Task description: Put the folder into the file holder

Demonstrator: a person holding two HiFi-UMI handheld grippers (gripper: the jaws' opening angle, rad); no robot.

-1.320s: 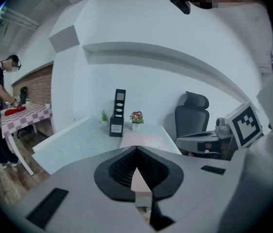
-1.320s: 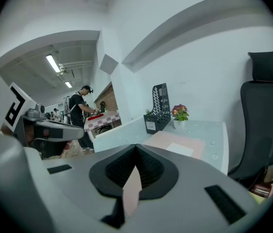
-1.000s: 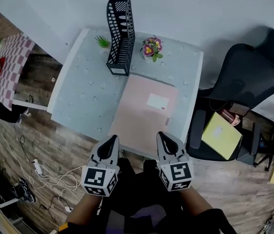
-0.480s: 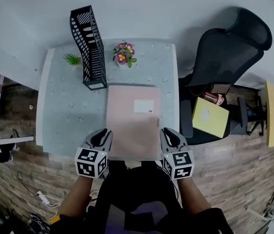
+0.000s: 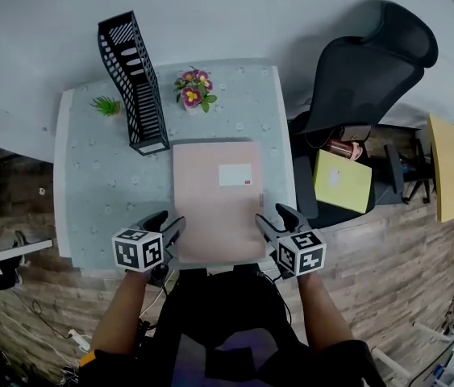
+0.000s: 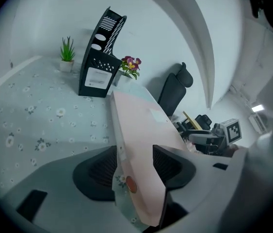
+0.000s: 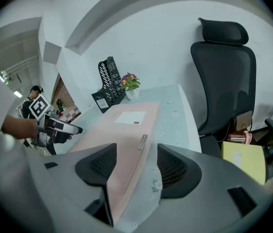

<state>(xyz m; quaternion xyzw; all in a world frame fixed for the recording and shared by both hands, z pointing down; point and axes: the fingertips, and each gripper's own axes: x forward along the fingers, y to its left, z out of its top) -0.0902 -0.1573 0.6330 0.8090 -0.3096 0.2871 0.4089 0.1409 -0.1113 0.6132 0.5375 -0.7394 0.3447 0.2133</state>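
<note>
A pink folder point(image 5: 217, 200) with a white label lies flat on the flowered tablecloth, its near edge at the table's front. The black mesh file holder point(image 5: 130, 83) stands upright behind its far left corner. My left gripper point(image 5: 170, 230) sits at the folder's near left corner and my right gripper point(image 5: 268, 222) at its near right corner. Both have just been opening. In the left gripper view the folder's edge point(image 6: 141, 125) runs between the spread jaws of the left gripper point(image 6: 135, 152). In the right gripper view the folder point(image 7: 121, 125) likewise passes between the jaws of the right gripper point(image 7: 136, 154). Neither pair of pads presses on it.
A pot of flowers point(image 5: 194, 89) and a small green plant point(image 5: 106, 106) flank the file holder at the back of the table point(image 5: 89, 184). A black office chair point(image 5: 364, 63) stands to the right, with a yellow folder point(image 5: 342, 180) beside it. Cables lie on the wooden floor.
Both grippers have come down and forward to the folder's near corners. Their jaws, shut before, now stand spread with the folder's edge between them.
</note>
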